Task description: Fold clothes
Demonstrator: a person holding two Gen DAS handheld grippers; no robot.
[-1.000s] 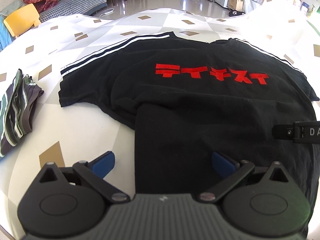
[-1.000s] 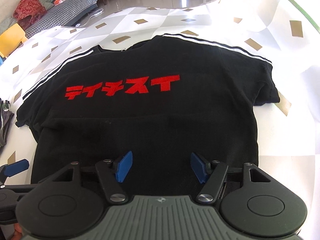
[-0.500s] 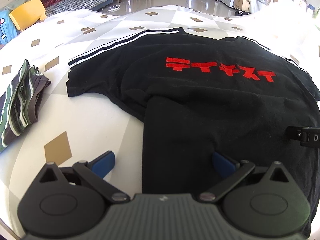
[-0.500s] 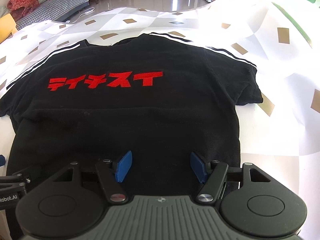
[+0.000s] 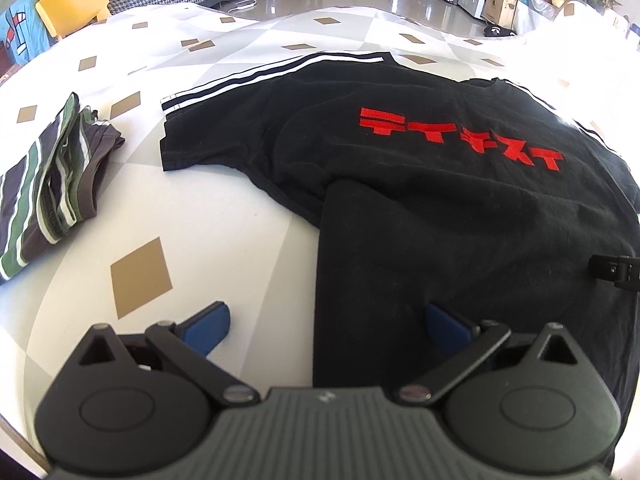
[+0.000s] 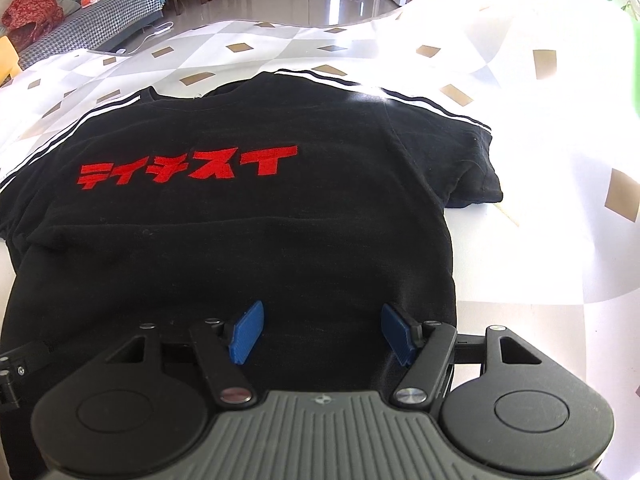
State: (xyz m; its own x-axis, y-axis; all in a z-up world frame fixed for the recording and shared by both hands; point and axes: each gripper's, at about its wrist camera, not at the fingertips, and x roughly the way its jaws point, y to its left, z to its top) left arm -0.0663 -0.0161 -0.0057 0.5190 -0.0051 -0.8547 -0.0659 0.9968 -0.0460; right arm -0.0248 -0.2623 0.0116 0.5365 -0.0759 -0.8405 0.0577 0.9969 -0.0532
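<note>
A black T-shirt [image 5: 440,208] with red lettering and white shoulder stripes lies flat on the white patterned cloth [image 5: 200,216], its lower part folded up over the body. My left gripper [image 5: 324,324] stands open over the folded panel's left edge, one blue pad over the cloth, the other over the shirt. In the right wrist view the same T-shirt [image 6: 256,216] fills the middle, and my right gripper [image 6: 320,334] hovers open above its near hem with nothing pinched. Part of the right gripper [image 5: 616,272] shows at the left view's right edge.
A folded green, white and dark striped garment [image 5: 44,188] lies on the cloth left of the shirt. Beyond the table's far edge are a yellow chair [image 5: 72,8], a checked sofa [image 6: 84,28] and shiny floor. Bright sunlit cloth [image 6: 540,128] spreads to the right.
Both views have shifted slightly: the shirt now sits further right in the left view and further left in the right view. Both grippers stay open and empty.
</note>
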